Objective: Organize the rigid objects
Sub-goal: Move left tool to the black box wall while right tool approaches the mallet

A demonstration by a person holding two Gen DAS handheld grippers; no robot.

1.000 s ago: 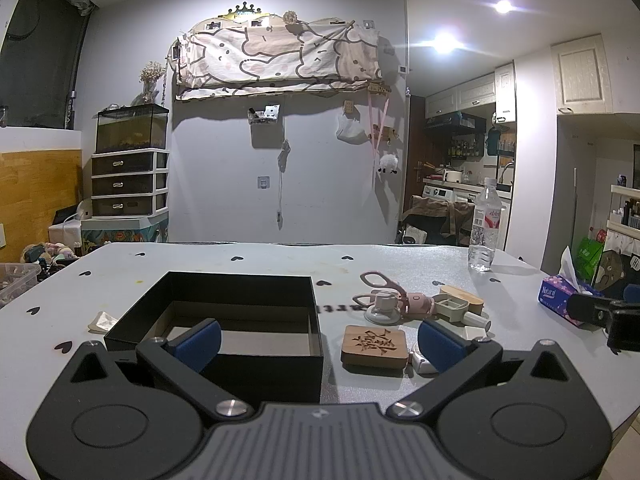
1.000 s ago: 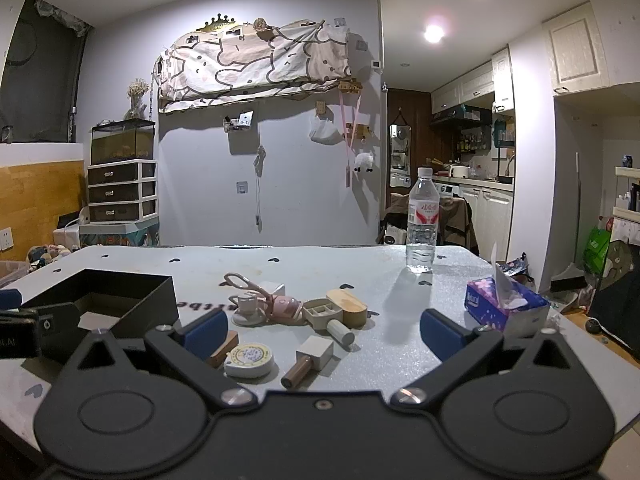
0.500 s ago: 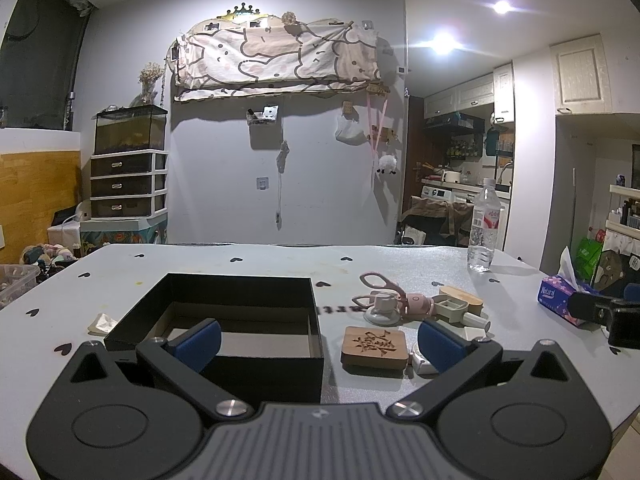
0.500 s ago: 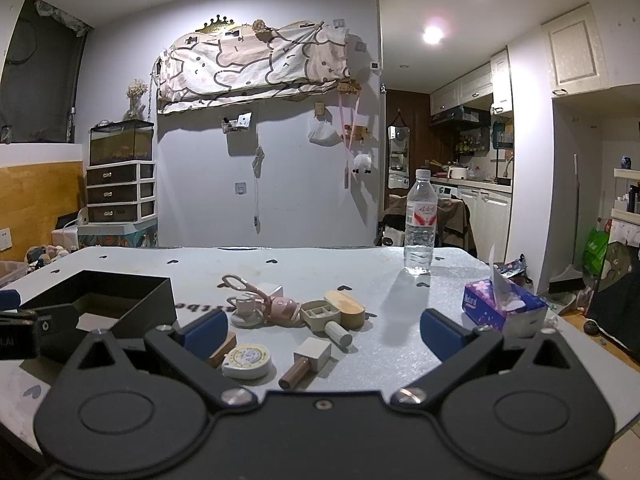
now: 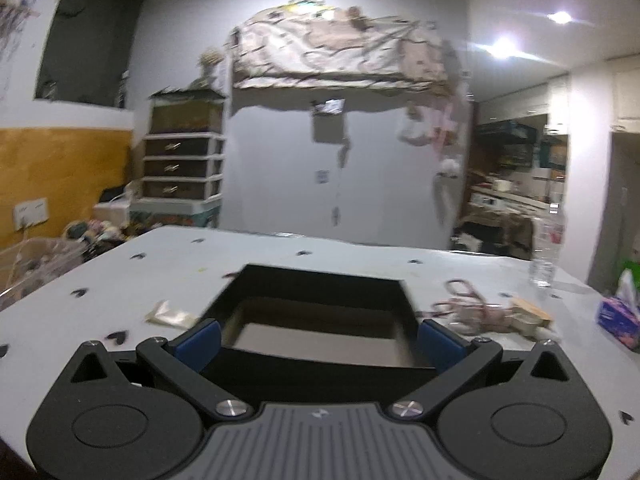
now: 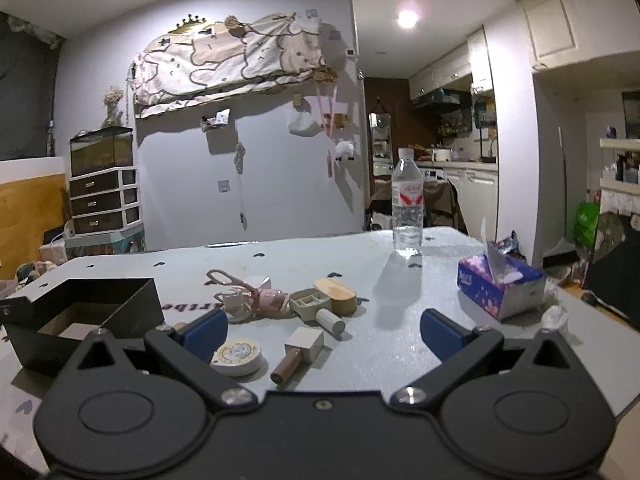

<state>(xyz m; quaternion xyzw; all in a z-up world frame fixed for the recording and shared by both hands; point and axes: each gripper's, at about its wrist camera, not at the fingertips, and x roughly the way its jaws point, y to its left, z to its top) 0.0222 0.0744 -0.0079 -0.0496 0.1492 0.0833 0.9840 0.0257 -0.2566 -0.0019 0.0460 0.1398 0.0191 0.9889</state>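
Fingers of the left gripper (image 5: 319, 338) stand spread wide with nothing between them, straddling the near wall of the black box (image 5: 320, 304), whose top is open; the left view is blurred. The right gripper (image 6: 323, 330) is likewise spread and empty above the grey table (image 6: 400, 320), with a round tin (image 6: 237, 356), a small stamp (image 6: 298, 349), scissors (image 6: 224, 280) and a wooden brush (image 6: 335, 295) lying just ahead, right of the box.

Water bottle (image 6: 407, 208) upright — tissue box (image 6: 500, 282) nearby (tissue protruding).
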